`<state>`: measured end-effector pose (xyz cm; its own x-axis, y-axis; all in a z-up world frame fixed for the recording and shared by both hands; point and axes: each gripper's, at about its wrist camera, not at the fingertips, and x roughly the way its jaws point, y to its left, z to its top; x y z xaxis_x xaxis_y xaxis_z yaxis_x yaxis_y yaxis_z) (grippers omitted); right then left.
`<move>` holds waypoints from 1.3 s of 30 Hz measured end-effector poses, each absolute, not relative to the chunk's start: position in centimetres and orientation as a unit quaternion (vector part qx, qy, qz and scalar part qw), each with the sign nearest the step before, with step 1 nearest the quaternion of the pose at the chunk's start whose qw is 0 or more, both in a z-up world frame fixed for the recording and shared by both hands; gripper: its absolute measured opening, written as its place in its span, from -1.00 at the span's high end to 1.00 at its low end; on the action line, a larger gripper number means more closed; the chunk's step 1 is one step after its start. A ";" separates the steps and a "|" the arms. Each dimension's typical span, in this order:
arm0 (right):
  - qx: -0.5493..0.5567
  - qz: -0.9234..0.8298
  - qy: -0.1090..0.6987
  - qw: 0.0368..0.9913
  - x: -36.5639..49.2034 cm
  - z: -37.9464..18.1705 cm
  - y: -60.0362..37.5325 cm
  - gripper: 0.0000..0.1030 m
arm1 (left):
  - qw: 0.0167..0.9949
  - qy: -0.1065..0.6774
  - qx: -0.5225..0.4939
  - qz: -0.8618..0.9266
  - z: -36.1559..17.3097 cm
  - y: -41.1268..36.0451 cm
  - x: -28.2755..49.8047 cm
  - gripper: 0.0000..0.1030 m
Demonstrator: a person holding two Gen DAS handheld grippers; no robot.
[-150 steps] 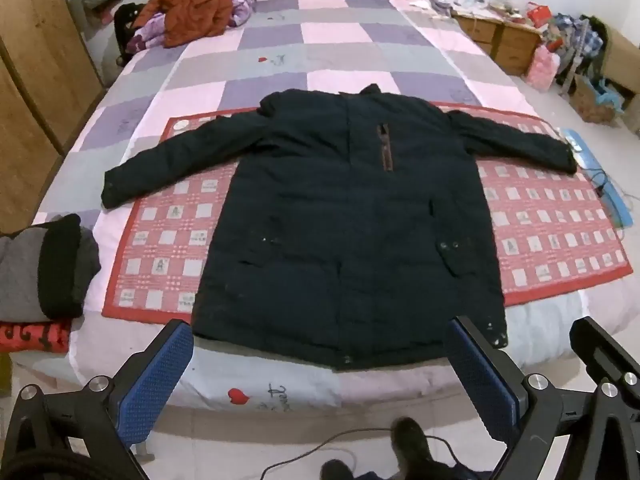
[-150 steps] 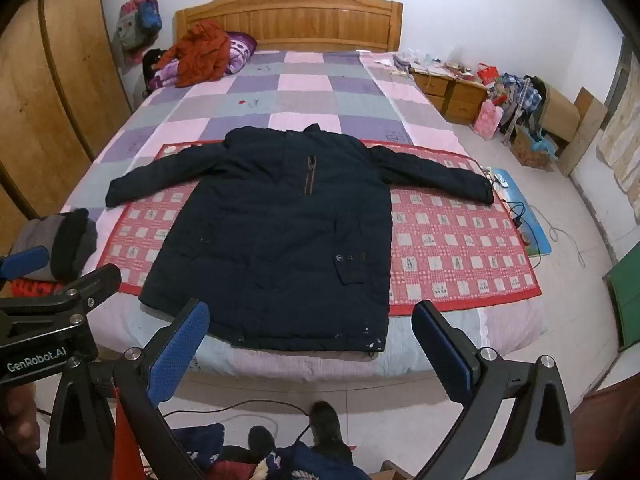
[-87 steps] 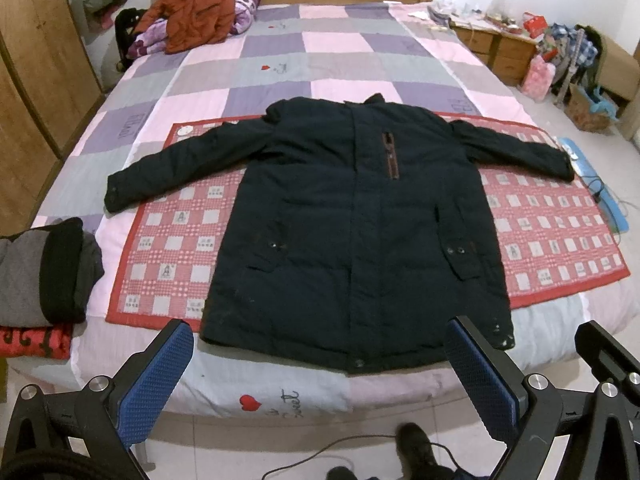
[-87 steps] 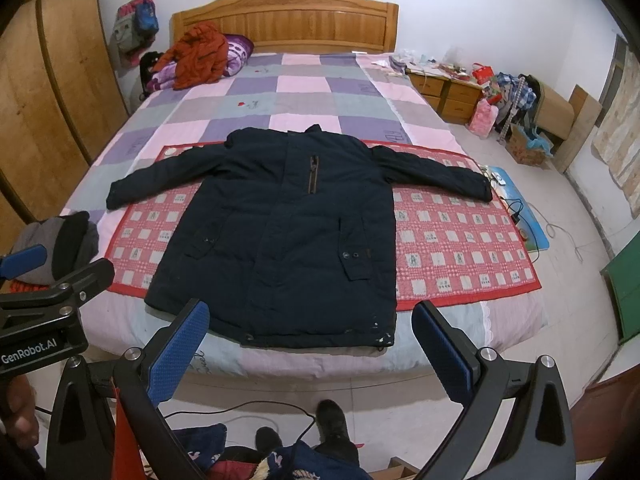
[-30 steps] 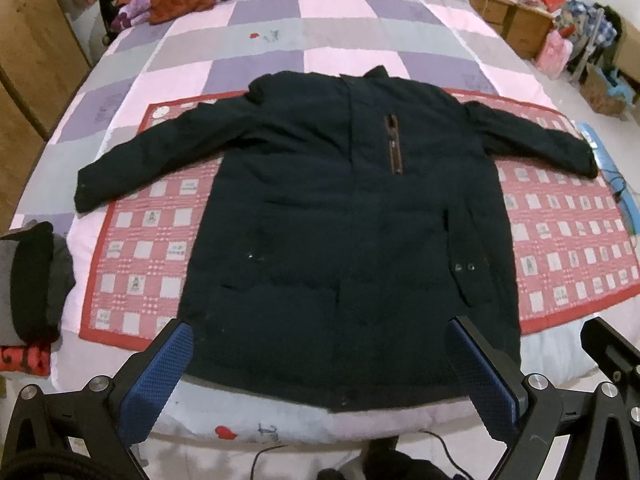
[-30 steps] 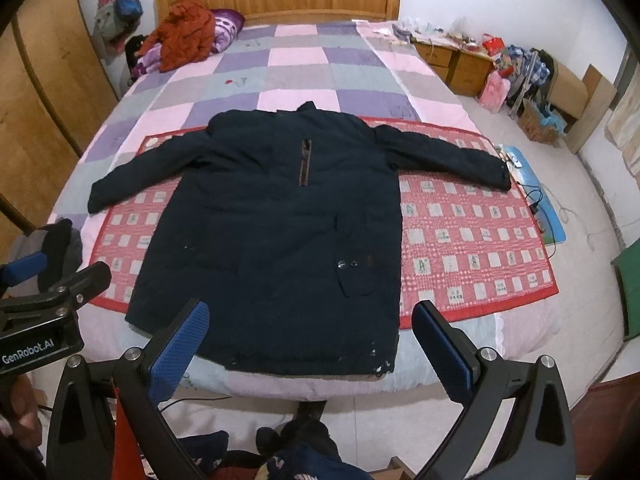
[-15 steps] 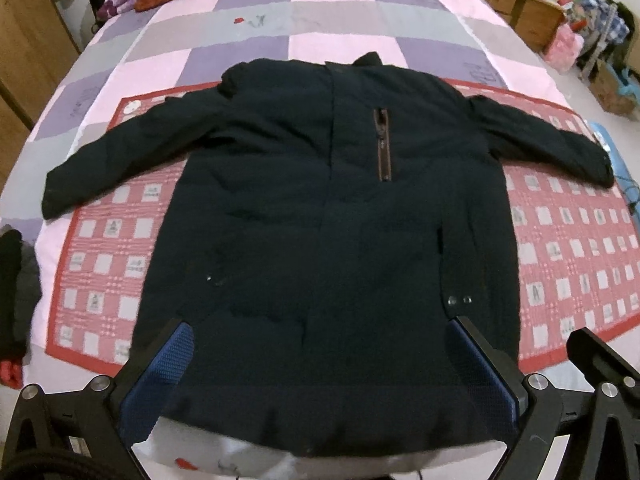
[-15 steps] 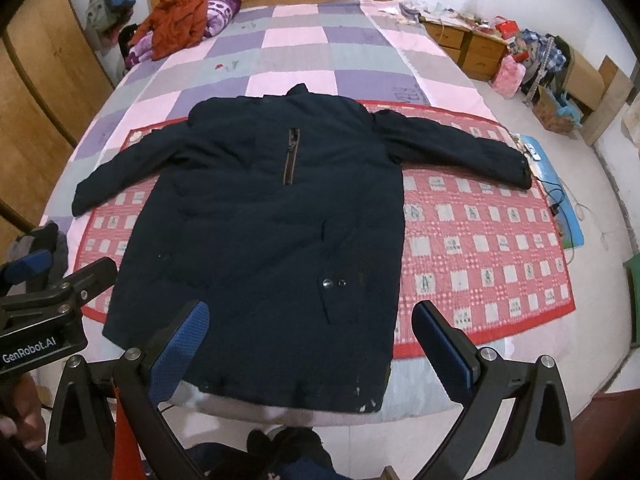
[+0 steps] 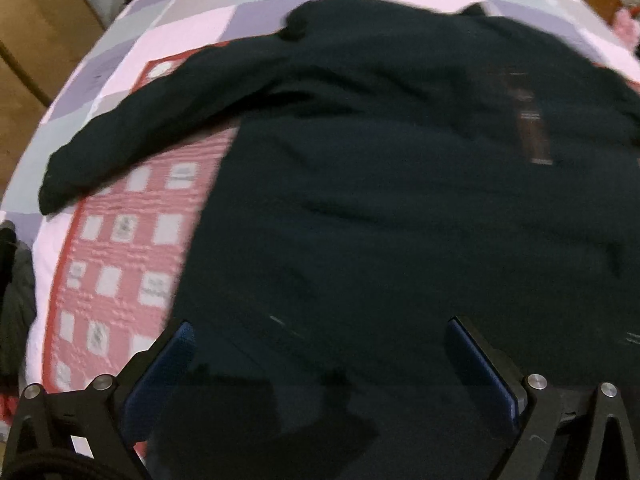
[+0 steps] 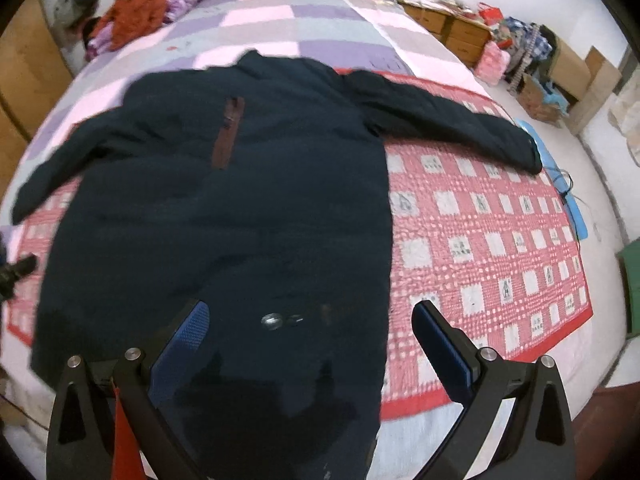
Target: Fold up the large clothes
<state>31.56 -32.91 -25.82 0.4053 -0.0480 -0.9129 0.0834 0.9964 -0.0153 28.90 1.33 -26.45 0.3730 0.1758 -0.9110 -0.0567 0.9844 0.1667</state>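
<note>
One dark coat [image 10: 224,216] is lying flat on a red checked mat [image 10: 480,248] over the patchwork bed [image 10: 280,20], collar pointing to 12 o'clock, hem at 6, both sleeves spreading toward 9 and 3. We are holding two grippers over the hem: left gripper [image 9: 320,364] and right gripper [image 10: 310,336], jaws spread wide, gripping nothing. One orange garment [image 10: 136,8] is sitting at 11 o'clock.

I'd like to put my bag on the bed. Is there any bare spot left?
Yes: the checked quilt between the coat's collar and the headboard, and the red mat below the coat's sleeve. Crowded: the orange clothes in the far corner, and the middle under the coat, where both open grippers, left and right, hover.
</note>
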 end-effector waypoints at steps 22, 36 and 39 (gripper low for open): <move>0.135 -0.030 0.550 0.824 38.1 -42.6 -40.7 -0.51 | 0.833 0.551 0.048 0.010 -39.9 12.9 36.4 -0.56; 0.075 0.008 0.524 0.849 35.9 -38.5 -40.8 0.56 | 0.834 0.547 0.038 -0.062 -36.1 11.2 28.6 0.84; 0.062 0.012 0.533 0.843 36.2 -38.6 -41.6 0.56 | 0.826 0.561 0.036 -0.047 -36.5 11.8 26.8 0.82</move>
